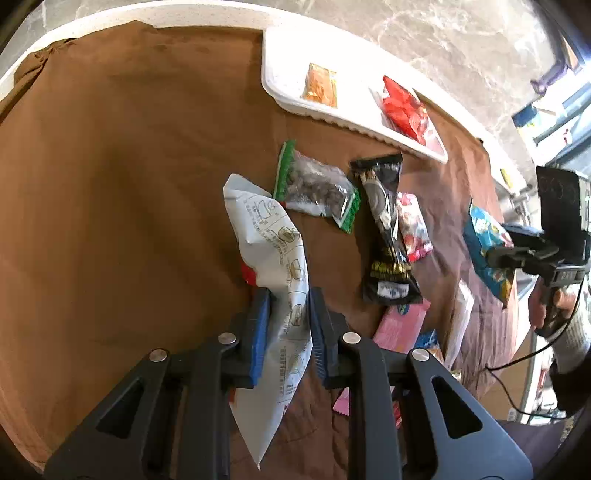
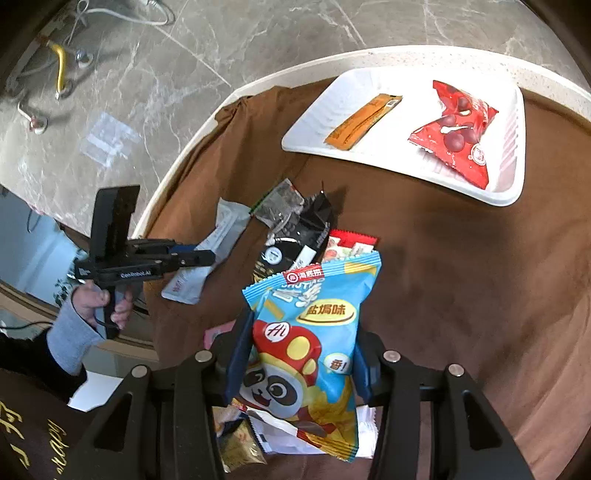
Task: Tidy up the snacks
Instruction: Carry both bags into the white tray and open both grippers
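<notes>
Sorting is in its early part. My left gripper [image 1: 286, 332] clamps a white packet [image 1: 273, 266]; my right gripper [image 2: 299, 362] clamps a blue chip bag [image 2: 310, 343]. The white tray [image 2: 317, 122] holds two items only: an orange sachet [image 2: 364, 122] and a red candy bag [image 2: 454, 133]. Several snacks, including a black wrapper [image 1: 386, 229] and a seed packet [image 1: 317, 186], remain on the brown cloth [image 1: 129, 166], near the tray.

Domestic interior, probably a living or dining area. A round tabletop [image 2: 546, 79] with a pale speckled rim was draped in brown cloth [image 1: 129, 184] and stood on a polished grey marble floor [image 2: 184, 74]; cables [image 2: 122, 14] trailed across the floor.
</notes>
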### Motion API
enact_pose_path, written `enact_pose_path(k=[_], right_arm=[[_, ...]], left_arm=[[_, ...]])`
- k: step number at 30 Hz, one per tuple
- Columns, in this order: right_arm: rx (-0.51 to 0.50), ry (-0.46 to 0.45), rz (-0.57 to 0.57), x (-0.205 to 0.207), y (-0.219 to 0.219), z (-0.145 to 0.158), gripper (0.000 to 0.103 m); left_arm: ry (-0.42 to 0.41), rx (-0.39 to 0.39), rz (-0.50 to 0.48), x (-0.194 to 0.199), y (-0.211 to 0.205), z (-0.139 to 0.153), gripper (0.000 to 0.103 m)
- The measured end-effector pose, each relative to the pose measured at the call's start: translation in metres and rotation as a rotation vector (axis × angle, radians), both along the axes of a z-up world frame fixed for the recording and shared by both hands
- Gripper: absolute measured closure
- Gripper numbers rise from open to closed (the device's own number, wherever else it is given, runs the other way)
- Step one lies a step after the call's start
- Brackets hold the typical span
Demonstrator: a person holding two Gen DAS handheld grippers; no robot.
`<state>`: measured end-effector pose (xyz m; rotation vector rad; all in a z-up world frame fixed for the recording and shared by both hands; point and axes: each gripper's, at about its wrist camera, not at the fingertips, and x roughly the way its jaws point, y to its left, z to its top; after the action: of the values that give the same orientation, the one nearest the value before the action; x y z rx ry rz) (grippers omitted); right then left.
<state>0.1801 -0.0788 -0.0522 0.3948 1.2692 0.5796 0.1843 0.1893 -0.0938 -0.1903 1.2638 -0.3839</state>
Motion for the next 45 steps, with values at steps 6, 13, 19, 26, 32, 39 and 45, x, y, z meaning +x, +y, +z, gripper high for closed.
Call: enact_pose_path(k=[6,13,19,26,32,39,45], right_arm=[[0.066,0.001,-0.043,0.004,-0.008,0.004,0.053],[0.15,-0.002,-0.112,0.021,-0.023,0.007,0.053],[0.196,-0.023,-0.171,0.047,-0.032,0.012,0.053],[0.214,-0.051,-0.214,0.093,-0.035,0.013,0.052],[0.198,-0.07,-0.266,0.133,-0.04,0.01,0.052],[0.164,-0.071,-0.329,0.167,-0.048,-0.004,0.051],[0.08,-0.085,-0.335,0.183,-0.044,-0.011,0.043]], left_arm=[[-0.008,-0.059,0.005,0.007,0.002,0.008,0.085],[-0.025,-0.158,0.003,0.028,0.001,0.025,0.085],[-0.051,-0.228,-0.009,0.063,-0.003,0.041,0.085],[-0.098,-0.253,-0.045,0.118,-0.018,0.059,0.085],[-0.108,-0.28,-0.065,0.173,-0.031,0.058,0.085],[-0.114,-0.262,-0.064,0.221,-0.042,0.042,0.085],[-0.15,-0.172,-0.057,0.236,-0.051,0.03,0.085]])
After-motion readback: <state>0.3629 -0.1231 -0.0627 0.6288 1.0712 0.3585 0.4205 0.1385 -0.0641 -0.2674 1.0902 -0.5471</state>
